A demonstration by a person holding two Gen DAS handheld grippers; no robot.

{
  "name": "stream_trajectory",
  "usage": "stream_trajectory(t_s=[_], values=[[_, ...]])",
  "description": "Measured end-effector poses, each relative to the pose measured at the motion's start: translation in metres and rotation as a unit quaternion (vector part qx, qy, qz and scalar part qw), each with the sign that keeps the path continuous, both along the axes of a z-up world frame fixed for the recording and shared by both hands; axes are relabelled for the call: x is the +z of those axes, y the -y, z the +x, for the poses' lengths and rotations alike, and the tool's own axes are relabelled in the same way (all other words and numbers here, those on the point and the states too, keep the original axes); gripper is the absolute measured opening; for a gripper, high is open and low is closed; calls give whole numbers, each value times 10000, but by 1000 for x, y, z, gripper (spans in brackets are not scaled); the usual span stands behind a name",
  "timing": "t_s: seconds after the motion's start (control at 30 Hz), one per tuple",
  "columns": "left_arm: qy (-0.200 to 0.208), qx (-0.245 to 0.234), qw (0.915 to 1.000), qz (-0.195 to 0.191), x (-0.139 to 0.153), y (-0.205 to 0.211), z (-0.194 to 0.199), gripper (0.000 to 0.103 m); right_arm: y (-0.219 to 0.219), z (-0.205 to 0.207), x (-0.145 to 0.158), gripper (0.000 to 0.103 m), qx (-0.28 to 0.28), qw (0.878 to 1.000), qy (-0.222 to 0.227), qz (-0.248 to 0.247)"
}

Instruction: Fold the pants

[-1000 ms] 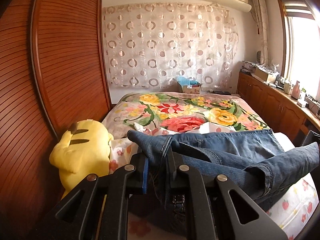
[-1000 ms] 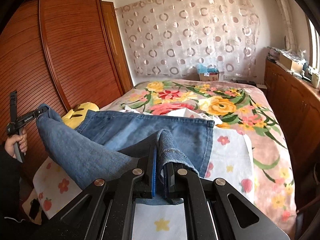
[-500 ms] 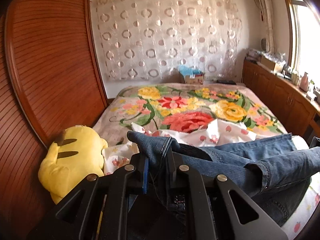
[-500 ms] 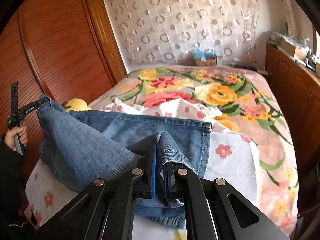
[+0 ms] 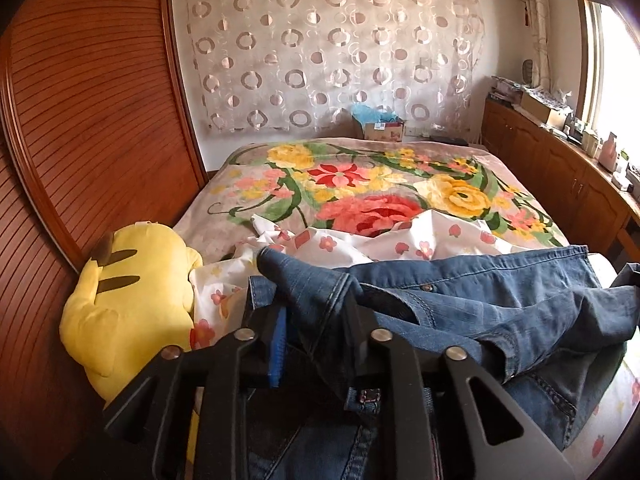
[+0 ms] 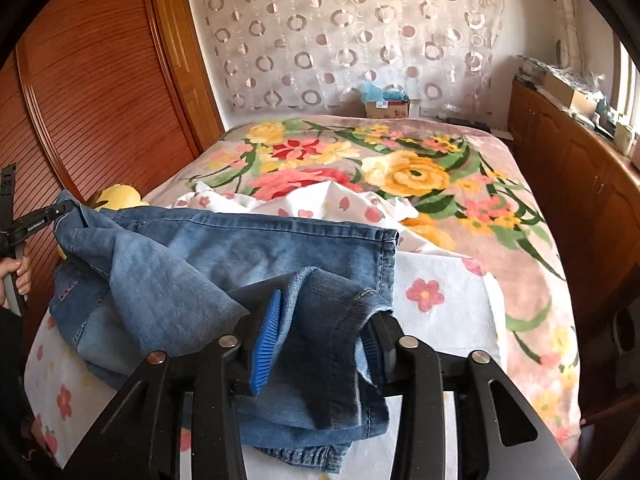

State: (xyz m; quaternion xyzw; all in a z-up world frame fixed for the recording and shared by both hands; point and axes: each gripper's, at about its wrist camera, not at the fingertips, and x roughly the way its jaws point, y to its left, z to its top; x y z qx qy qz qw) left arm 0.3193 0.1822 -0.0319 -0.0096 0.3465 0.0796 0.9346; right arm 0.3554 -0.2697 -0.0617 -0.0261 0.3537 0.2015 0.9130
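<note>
I had the jeans [image 6: 248,256] laid across the white sheet [image 6: 440,292] at the near end of the bed [image 6: 500,216], one half carried over onto the other, so the fold looked made and both ends only needed letting go. The right gripper [image 6: 324,332] was opening: its jaws stood apart with the hem end bunched loosely between them, the blue pad [image 6: 266,344] no longer pressing the denim, which sagged down in front of and below the fingers onto the layer beneath. I judged it released there so that hem would lie near the hem of the lower leg, just ahead and slightly to the right of the gripper. The left gripper [image 5: 316,332] was opening too, though less far; a fold of denim by the waistband draped between its jaws and over the right finger, and the pads did not seem to clamp it. From there the jeans ran off to the right and ahead. The yellow plush [image 5: 132,300] sat just to the left of that gripper, touching the sheet's edge, clear of the fold. In the right view my left hand [image 6: 18,276] held its handle far off to the left.
</note>
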Motion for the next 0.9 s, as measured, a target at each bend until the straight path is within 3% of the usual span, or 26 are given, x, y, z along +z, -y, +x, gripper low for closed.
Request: stream_trajectory(t_s=[0.07, 0.23, 0.37, 0.57, 0.73, 0.9], values=[[50, -84, 10000, 18, 2, 5, -8, 47, 2, -1, -1, 47, 11, 10000, -46, 2], [106, -227, 9997, -56, 8, 8, -20, 68, 4, -1, -11, 60, 154, 9989, -392, -193], [111, -303, 9995, -40, 9, 14, -28, 69, 10, -7, -10, 60, 31, 9991, -371, -211], [8, -529, 9986, -64, 3, 33, -33, 69, 28, -36, 9, 61, -281, 9995, 41, -112], [-41, -683, 9976, -120, -3, 49, -36, 69, 27, -61, 11, 61, -42, 9997, 246, -68], [-100, -770, 9968, -188, -10, 59, -41, 69, 13, -69, -6, 61, 339, 9994, 83, -20]])
